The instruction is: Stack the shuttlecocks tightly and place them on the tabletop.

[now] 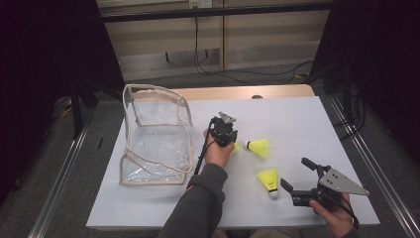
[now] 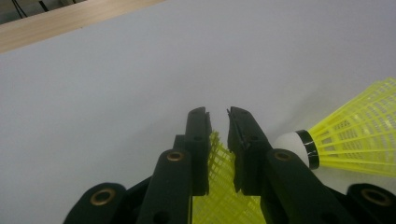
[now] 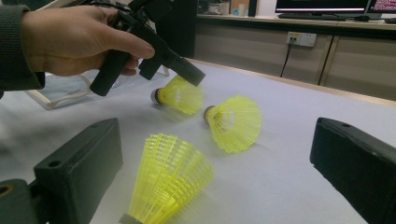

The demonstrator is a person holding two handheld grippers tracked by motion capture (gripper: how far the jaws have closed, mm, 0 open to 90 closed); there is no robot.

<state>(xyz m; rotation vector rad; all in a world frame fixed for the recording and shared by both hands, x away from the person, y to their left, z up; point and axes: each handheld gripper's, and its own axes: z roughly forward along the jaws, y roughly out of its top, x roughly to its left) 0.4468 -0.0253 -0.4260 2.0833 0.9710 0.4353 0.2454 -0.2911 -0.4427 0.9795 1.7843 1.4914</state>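
Right now the shuttlecock [image 2: 219, 186] in hand is a yellow one with a mesh plastic skirt, and the left gripper [image 2: 218, 116] has its jaws pinched on the skirt's edge, the yellow netting showing in the narrow gap between them. In the right gripper view that shuttlecock [image 3: 180, 94] lies on its side under the left gripper [image 3: 187, 72], its pale cork end pointing toward the person's hand. It sits near the middle of the pale grey surface [image 1: 297, 114].

Just beside it lies a second shuttlecock [image 1: 258, 147], also yellow, with a white cork tip and a dark band. A third shuttlecock [image 1: 270, 181] stands on its cork nearer the person, between the spread jaws of the right gripper [image 1: 293, 174], which are wide apart and not touching it.

Off to the left of the surface stands a clear plastic bag [image 1: 156, 134] with beige trim, its mouth open and nothing visible inside.

No brand name or writing can be read on any of these things.
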